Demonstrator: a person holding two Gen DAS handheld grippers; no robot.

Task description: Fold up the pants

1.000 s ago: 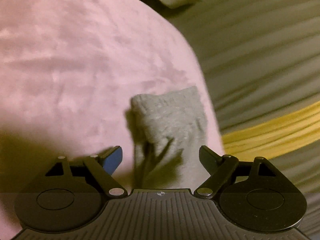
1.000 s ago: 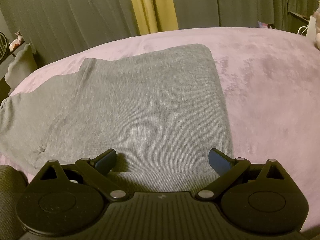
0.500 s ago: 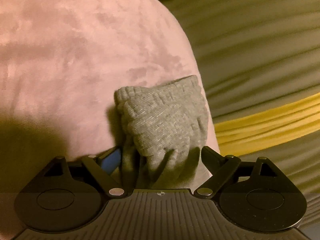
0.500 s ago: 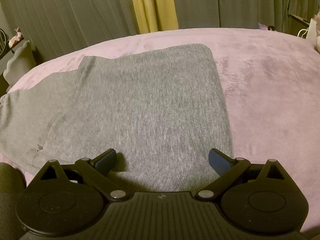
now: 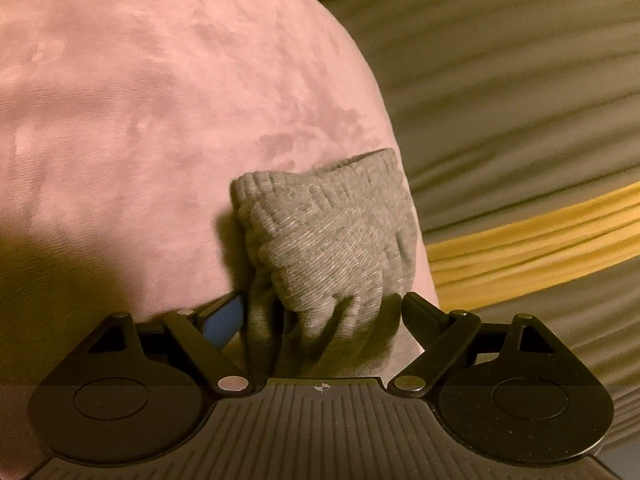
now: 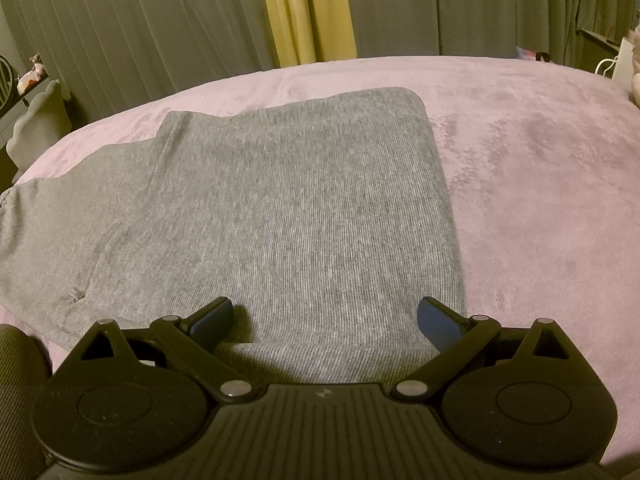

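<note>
Grey knit pants point(image 6: 304, 216) lie flat on a pink blanket point(image 6: 540, 184), one leg trailing off to the left. My right gripper point(image 6: 326, 320) stands open over the pants' near edge, a fold of the fabric under it and its blue pads point(image 6: 438, 324) apart from it. In the left wrist view the ribbed grey cuff point(image 5: 332, 236) of a leg lies bunched close to the blanket's point(image 5: 140, 120) right edge. My left gripper point(image 5: 322, 306) is open wide around the cuff's near end, and the left pad point(image 5: 224, 320) sits right beside the cloth.
Dark grey-green curtains point(image 6: 140, 28) with a yellow panel point(image 6: 308, 12) hang behind the bed. A pale scalloped object point(image 6: 38, 120) stands at the far left, and white items with a cable point(image 6: 616, 64) at the far right. The bed drops off right of the cuff.
My left gripper has moved forward and down onto the cuff, which now lies between its jaws and looks larger. The right gripper and the pants under it have not moved.
</note>
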